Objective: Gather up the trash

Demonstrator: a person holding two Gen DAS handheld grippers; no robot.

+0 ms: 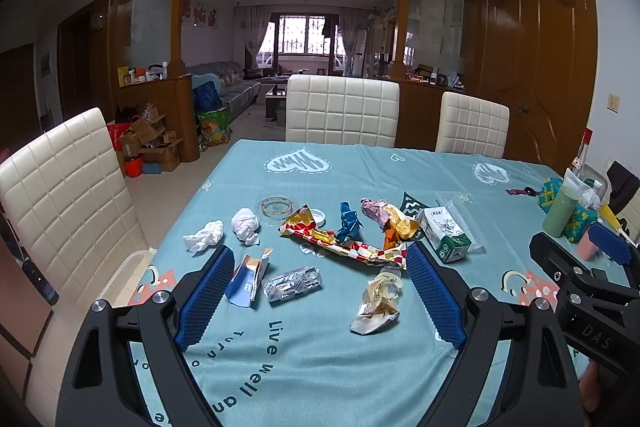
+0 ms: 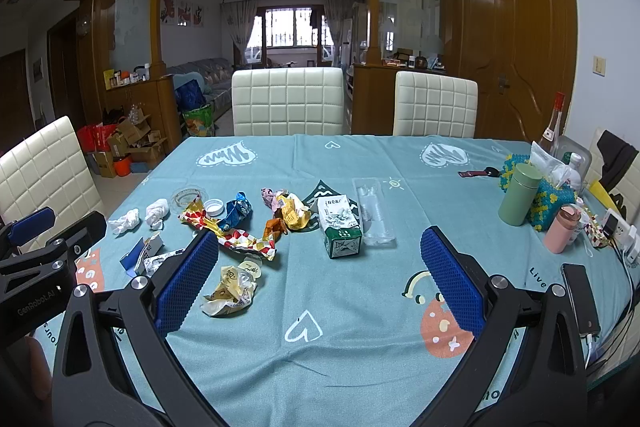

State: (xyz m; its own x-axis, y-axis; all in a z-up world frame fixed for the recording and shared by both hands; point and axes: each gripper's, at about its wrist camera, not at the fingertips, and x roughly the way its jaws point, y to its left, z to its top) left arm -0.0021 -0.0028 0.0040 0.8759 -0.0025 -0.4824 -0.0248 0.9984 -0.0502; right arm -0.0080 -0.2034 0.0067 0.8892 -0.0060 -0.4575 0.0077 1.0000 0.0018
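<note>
Trash [image 1: 320, 239] strewn on table [image 1: 360, 367], phone [image 2: 580, 299] in right view only

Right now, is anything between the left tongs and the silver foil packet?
Nothing visible. The left tongs stand open and empty, with the silver foil packet lying free on the tablecloth between their tips.

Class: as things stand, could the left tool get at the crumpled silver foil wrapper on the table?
Probably yes: the left tool stands open, the silver foil wrapper lies between its fingers' lines, and nothing covers it.
</note>
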